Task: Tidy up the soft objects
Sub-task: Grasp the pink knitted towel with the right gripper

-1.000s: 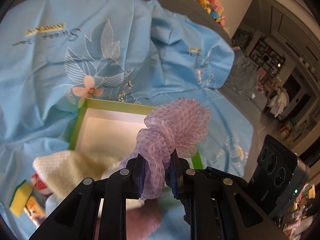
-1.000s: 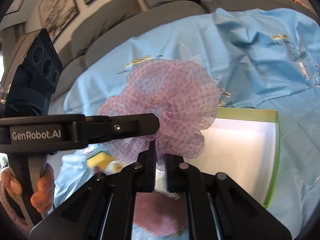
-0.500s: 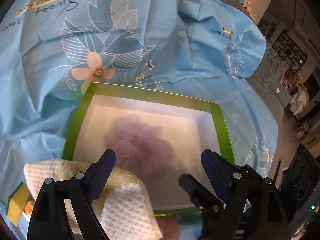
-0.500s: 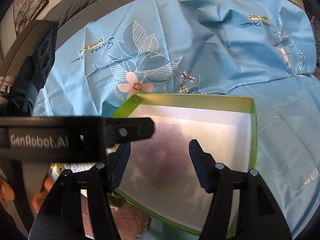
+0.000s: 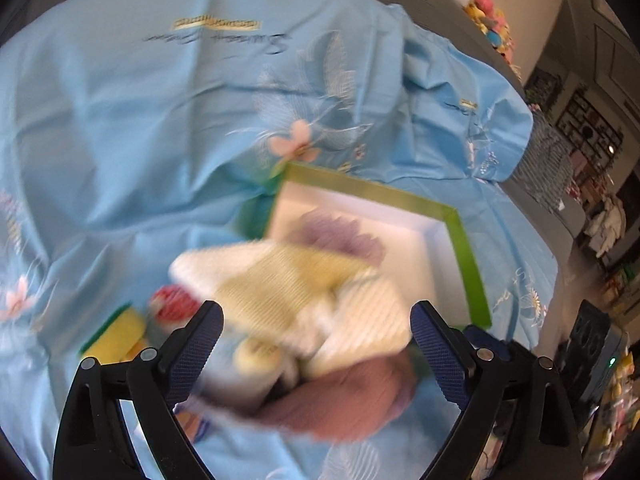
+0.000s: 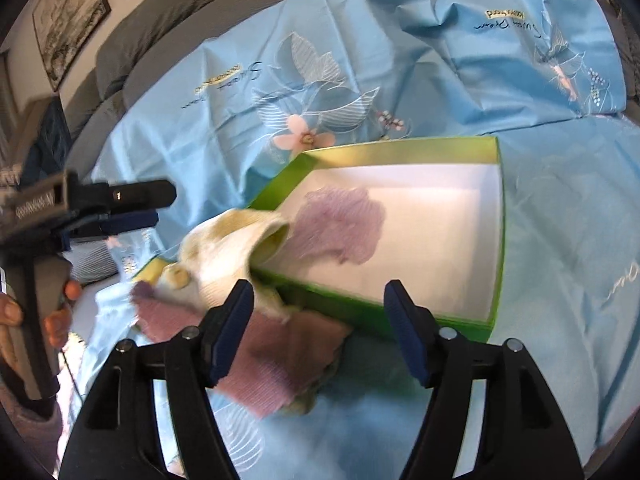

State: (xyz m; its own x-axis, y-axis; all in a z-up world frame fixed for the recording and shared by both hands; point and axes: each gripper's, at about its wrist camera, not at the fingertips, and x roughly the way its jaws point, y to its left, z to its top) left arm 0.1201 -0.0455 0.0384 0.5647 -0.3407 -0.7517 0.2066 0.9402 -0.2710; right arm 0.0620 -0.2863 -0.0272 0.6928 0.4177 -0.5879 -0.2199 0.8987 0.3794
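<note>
Grippers [image 6: 318,328] agape; lilac mesh scrunchie [image 6: 340,226] crumpled.

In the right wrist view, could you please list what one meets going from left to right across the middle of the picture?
Left gripper → cream knitted cloth → purple mesh puff → green box far wall → blue sheet.

Motion blur smears the whole left wrist view: the cream knit cloth [image 5: 296,300] has no readable weave, and the red thing [image 5: 174,306] beside the yellow sponge [image 5: 114,334] cannot be identified. The cream cloth covers the near corner of the green box [image 6: 400,152] and part of the purple mesh scrunchie [image 6: 340,224] (its edge is blurred). The pink knit cloth [image 6: 276,356] lies partly behind the right claw [image 6: 320,332].
</note>
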